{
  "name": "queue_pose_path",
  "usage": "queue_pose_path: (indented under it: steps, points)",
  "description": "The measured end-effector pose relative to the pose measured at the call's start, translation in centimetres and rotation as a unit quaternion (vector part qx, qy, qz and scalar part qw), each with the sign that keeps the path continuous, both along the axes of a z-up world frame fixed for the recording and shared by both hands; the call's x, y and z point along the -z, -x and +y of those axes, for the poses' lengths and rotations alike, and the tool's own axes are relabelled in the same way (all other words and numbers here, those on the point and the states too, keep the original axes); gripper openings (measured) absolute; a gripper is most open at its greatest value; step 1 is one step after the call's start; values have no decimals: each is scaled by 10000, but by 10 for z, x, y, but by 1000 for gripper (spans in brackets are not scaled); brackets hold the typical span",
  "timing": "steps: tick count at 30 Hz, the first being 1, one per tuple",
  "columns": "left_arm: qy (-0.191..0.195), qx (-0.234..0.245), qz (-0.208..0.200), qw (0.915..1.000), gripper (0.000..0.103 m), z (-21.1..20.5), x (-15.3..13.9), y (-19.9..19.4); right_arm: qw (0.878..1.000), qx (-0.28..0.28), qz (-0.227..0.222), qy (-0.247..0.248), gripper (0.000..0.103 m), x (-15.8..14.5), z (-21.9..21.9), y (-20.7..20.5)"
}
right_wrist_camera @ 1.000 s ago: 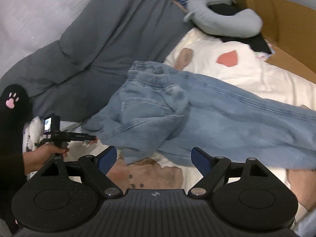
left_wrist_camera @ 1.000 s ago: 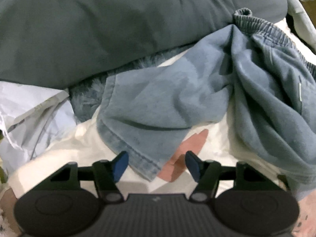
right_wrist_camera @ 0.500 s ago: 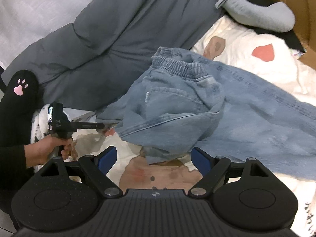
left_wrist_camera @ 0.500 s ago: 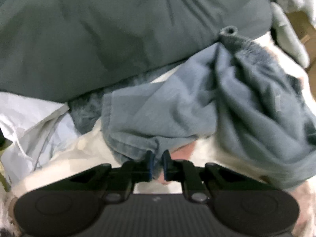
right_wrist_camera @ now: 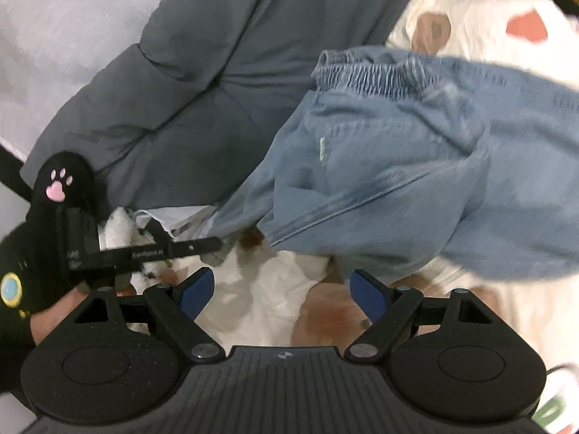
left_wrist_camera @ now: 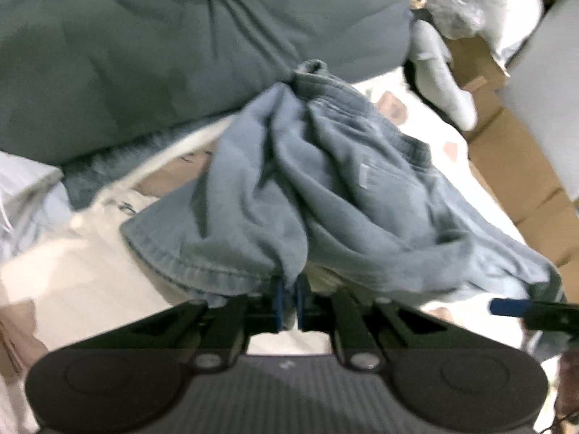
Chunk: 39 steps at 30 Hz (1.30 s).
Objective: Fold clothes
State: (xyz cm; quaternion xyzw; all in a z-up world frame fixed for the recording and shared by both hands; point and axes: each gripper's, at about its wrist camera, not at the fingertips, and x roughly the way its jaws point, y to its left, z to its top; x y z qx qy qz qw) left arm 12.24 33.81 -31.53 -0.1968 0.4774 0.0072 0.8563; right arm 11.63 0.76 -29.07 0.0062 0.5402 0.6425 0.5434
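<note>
Although the light-blue jeans point(left_wrist_camera: 325, 188) lie bunched at twelve o'clock on the white printed blanket point(left_wrist_camera: 65, 275), no fold looks made yet. The left gripper point(left_wrist_camera: 288, 302) pinches a leg hem; the right gripper point(right_wrist_camera: 280, 291), spread, holds nothing.

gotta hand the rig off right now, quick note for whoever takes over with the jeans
Left gripper: shut on the hem of one leg of the jeans, lifting it off the white bedsheet.
Right gripper: open, holding nothing, hovering over the sheet just short of the jeans.
Jeans: bunched and crumpled on the bed against the grey duvet, elastic waistband toward the duvet.
Done: one hem gripped.
Left: probably grip another edge with the right, spread the jeans flat, then fold.
</note>
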Motion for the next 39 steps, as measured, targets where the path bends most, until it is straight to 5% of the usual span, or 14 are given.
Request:
queue_pose_path:
  steps: [11,19,30,35,39]
  points:
    - [698,251,127,9972,6,-49,-5,29,9928,288,1156,131,87,32,10,33]
    - [1088,654,197,9917,6,-85,-2,53,9832,-10,1685,703,81,61,15,50]
    - [1190,1209,410,9847,7,-112,3,56,9805,-557,1567,1042,13,69,7,48]
    - [1180,1374,469,9823,8,-111,-9,58,9841,-446,1141,1284,7,69,0,23]
    - [885,1112,431,9889,12,-95,-14,55,9848,-625,767,1427,6,63,-15,2]
